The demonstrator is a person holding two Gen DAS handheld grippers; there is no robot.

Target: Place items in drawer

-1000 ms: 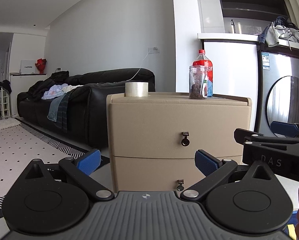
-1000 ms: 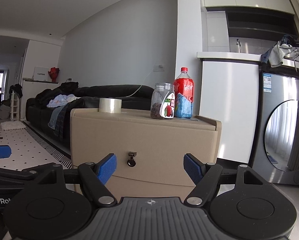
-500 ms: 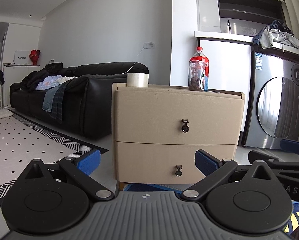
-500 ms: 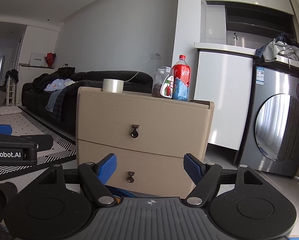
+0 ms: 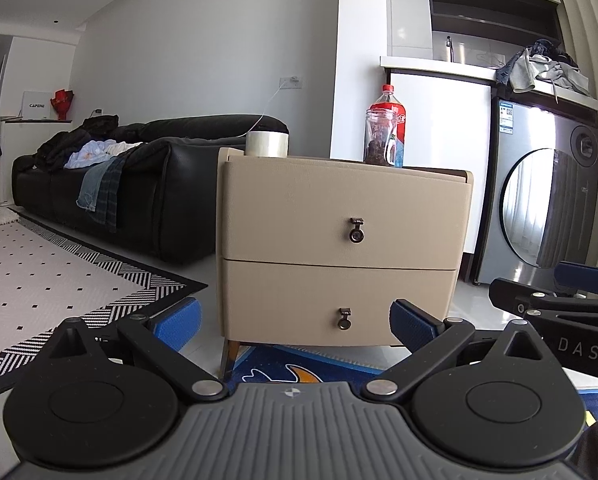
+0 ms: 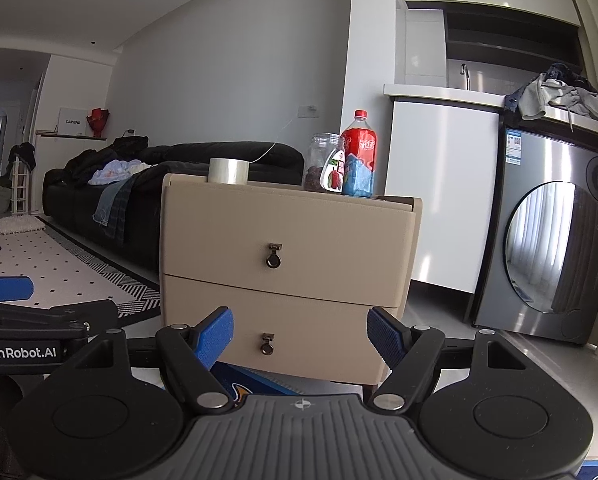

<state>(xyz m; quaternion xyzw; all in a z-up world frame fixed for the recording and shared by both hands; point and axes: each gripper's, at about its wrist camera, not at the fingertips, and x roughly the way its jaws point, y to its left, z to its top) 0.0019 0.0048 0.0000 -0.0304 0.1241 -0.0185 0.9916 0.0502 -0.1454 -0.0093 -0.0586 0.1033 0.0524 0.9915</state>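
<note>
A beige two-drawer cabinet (image 5: 339,204) (image 6: 283,220) stands ahead, both drawers closed, each with a small ring handle: upper (image 5: 356,234) (image 6: 273,259), lower (image 5: 344,321) (image 6: 266,347). On its top sit a roll of clear tape (image 5: 267,144) (image 6: 227,170), a clear jar (image 5: 379,138) (image 6: 326,162) with dark contents and a red soda bottle (image 5: 391,112) (image 6: 359,160). My left gripper (image 5: 295,322) and right gripper (image 6: 300,336) are both open and empty, low, a short way in front of the lower drawer. The right gripper's fingers (image 5: 579,276) show at the right edge of the left wrist view.
A black sofa (image 5: 139,168) with clothes lies left of the cabinet, a patterned rug (image 5: 39,272) in front of it. A washing machine (image 6: 559,252) and white counter (image 6: 443,200) stand to the right. A blue mat (image 5: 299,368) lies under the cabinet's front.
Both grippers have drawn back and dropped lower, so the whole cabinet with its lower drawer has come into view. Both stay open and empty.
</note>
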